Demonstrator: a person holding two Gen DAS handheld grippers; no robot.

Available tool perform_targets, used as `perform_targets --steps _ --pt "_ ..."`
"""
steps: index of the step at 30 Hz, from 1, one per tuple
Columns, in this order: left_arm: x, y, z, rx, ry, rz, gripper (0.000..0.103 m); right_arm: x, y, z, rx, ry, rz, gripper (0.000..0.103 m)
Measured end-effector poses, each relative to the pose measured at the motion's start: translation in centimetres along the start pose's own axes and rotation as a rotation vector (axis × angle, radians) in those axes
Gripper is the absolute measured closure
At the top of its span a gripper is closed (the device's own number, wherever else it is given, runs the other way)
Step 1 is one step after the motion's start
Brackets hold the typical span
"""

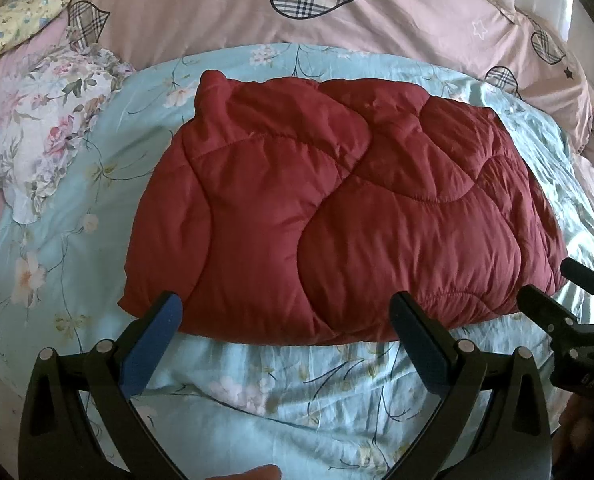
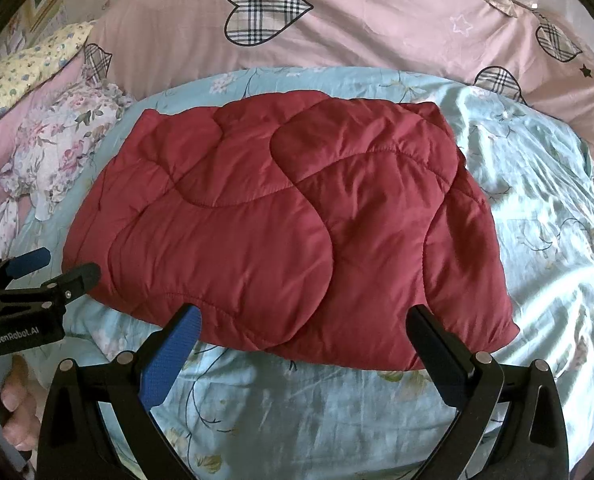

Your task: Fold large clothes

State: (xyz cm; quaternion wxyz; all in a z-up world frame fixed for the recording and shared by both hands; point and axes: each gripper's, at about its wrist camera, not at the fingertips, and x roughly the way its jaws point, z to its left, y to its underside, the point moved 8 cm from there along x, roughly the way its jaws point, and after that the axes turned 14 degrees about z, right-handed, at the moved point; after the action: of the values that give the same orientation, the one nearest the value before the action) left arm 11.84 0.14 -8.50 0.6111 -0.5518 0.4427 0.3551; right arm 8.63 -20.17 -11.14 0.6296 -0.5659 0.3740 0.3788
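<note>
The folded red quilted jacket (image 1: 337, 216) lies on the light blue floral bedsheet (image 1: 281, 392). The left claw (image 1: 287, 320) and right claw (image 2: 305, 332) both gape wide at its near edge, holding nothing.

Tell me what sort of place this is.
Most likely a bedroom: a folded dark red quilted padded jacket lies on a bed's light blue floral sheet, beside a pink duvet with plaid hearts and a yellow floral pillow.

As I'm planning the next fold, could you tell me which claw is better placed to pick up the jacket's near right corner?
Right, probably. The right claw hangs open at the red quilted jacket's near hem, its right finger beside that corner. The left claw, also open, faces the hem's left and middle stretch, farther from it.
</note>
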Motion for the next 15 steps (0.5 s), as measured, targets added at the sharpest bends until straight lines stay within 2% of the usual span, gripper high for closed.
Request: perform_targets --steps 15 --pt "0.14 0.05 0.06 0.006 -0.013 0.002 0.000 0.03 -0.05 -0.43 0.004 -0.002 0.002 0.000"
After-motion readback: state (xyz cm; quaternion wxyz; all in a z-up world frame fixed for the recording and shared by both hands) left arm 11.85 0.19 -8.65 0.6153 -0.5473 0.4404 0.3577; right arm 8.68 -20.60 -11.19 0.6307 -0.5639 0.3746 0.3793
